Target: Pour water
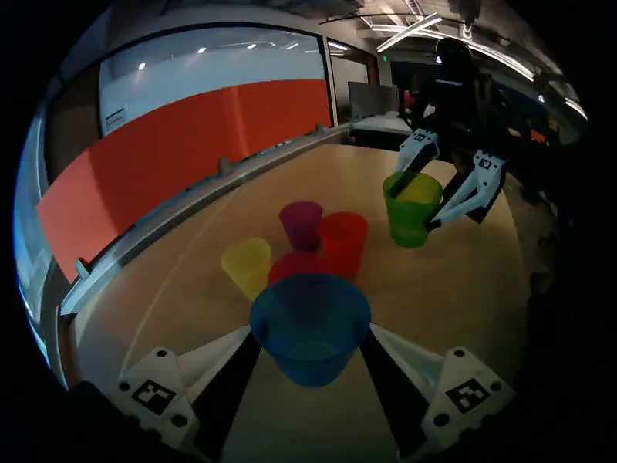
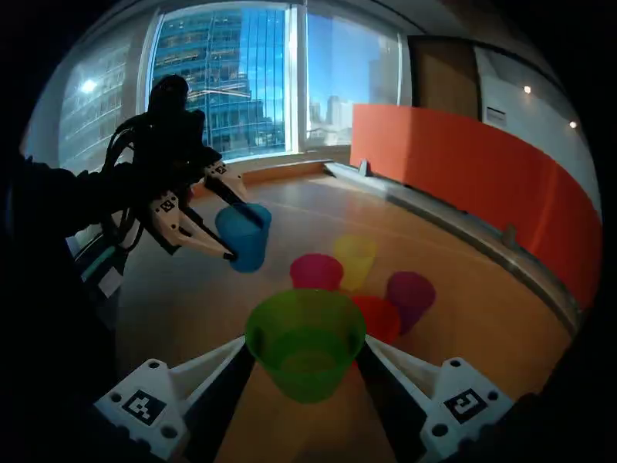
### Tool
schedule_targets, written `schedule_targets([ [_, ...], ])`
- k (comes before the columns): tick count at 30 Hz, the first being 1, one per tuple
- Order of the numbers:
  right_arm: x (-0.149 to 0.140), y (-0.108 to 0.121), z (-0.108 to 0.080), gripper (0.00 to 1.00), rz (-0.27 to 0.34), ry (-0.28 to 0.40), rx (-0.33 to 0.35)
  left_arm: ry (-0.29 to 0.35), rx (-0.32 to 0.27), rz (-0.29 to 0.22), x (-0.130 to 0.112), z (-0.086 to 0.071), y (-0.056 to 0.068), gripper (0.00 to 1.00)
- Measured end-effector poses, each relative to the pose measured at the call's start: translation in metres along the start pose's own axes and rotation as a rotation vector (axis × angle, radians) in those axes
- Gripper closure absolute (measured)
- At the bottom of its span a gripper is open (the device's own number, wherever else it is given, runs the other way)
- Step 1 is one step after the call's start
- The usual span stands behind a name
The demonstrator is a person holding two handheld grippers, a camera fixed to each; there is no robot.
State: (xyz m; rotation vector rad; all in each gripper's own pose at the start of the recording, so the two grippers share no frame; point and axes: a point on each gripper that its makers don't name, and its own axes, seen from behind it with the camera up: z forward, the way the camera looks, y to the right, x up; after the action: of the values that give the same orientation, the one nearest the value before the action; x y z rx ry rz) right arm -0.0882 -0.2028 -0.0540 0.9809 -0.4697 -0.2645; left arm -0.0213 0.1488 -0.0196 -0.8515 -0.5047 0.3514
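Gripping a blue cup (image 1: pixel 310 328), the left gripper (image 1: pixel 308 343) shows in the left gripper view with both fingers pressed to the cup's sides and the cup upright, nearer the camera than the red cup (image 1: pixel 343 241). Against the red cup's left side stands a purple cup (image 1: pixel 301 224). A pink cup (image 1: pixel 297 266) sits just in front of the red cup, and a yellow cup (image 1: pixel 247 266) lies farther left. Beyond the red cup and to its right, the right gripper (image 1: pixel 415 207) clasps a green cup (image 1: pixel 411 208) over the wooden table (image 1: pixel 463 293).

In the right gripper view the green cup sits upright between that gripper's own fingers, clamped on both sides, just in front of the red cup. The purple cup stands right of the red cup, the pink cup left and beyond it, and the yellow cup behind. Farther left of the red cup, the left gripper holds the blue cup. Whether either held cup contains water I cannot tell.
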Motion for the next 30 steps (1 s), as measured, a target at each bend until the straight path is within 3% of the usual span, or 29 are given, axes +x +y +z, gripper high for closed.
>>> schedule_targets([
  [15, -0.035, -0.005, 0.021, 0.11, -0.028, -0.134, 0.040, -0.131, -0.036, 0.026, -0.039, 0.027, -0.002, 0.14],
  [30, -0.050, -0.006, 0.038, 0.11, -0.029, -0.176, 0.050, -0.157, -0.059, 0.003, -0.058, 0.042, -0.001, 0.14],
])
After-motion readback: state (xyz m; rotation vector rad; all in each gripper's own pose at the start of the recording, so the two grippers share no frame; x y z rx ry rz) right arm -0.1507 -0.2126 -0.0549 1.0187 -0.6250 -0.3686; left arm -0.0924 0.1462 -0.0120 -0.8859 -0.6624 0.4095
